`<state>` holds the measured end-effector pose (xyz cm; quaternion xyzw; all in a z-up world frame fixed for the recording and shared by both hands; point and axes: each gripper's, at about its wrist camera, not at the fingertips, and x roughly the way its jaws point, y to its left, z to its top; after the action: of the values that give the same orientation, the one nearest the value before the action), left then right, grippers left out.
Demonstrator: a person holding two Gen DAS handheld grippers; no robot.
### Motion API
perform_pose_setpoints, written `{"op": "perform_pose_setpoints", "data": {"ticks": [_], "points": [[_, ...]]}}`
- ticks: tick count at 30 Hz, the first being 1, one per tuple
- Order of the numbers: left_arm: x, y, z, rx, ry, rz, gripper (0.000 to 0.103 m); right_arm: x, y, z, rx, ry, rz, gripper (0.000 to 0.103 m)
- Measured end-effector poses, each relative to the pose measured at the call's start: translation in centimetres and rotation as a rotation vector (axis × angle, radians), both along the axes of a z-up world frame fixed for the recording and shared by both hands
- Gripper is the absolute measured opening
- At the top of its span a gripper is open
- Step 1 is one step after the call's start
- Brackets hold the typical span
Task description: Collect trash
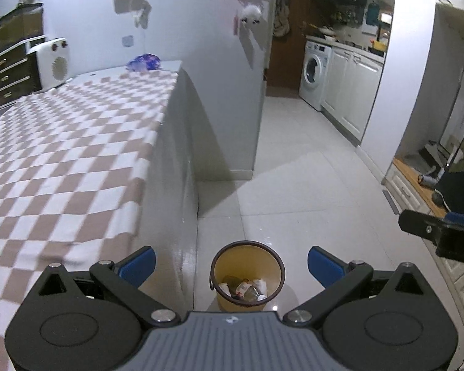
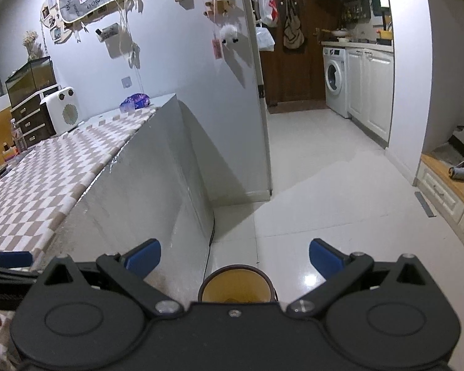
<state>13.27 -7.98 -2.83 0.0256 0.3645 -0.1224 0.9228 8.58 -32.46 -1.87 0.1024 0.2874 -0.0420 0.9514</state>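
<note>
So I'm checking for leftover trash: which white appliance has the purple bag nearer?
The white heater on the table, near the purple bag; the washing machine stands across in the kitchen.

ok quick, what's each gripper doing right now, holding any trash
Left gripper: open, fingers spread wide, holding nothing, above the yellow bin.
Right gripper: open, fingers spread wide, holding nothing.

glossy tiled floor [image 1: 309, 185], checked cloth tablecloth [image 1: 62, 160]

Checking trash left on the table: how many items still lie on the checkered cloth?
1: a purple crumpled bag at the checkered cloth's far end, by the wall. The near corner is hidden behind the grippers.
</note>
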Motion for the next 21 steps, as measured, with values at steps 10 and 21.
{"op": "perform_pose_setpoints", "data": {"ticks": [10, 21], "points": [[-3.1, 3.2, 1.5, -0.003, -0.033, 0.013, 0.103, -3.9, 2.6, 1.8, -0.037, -0.034, -0.015, 0.103], [-4.6, 6.5, 1.3, 0.006, -0.019, 0.056, 0.103, -5.7, 6.1, 2.3, -0.086, -0.001, 0.018, 0.103]]}}
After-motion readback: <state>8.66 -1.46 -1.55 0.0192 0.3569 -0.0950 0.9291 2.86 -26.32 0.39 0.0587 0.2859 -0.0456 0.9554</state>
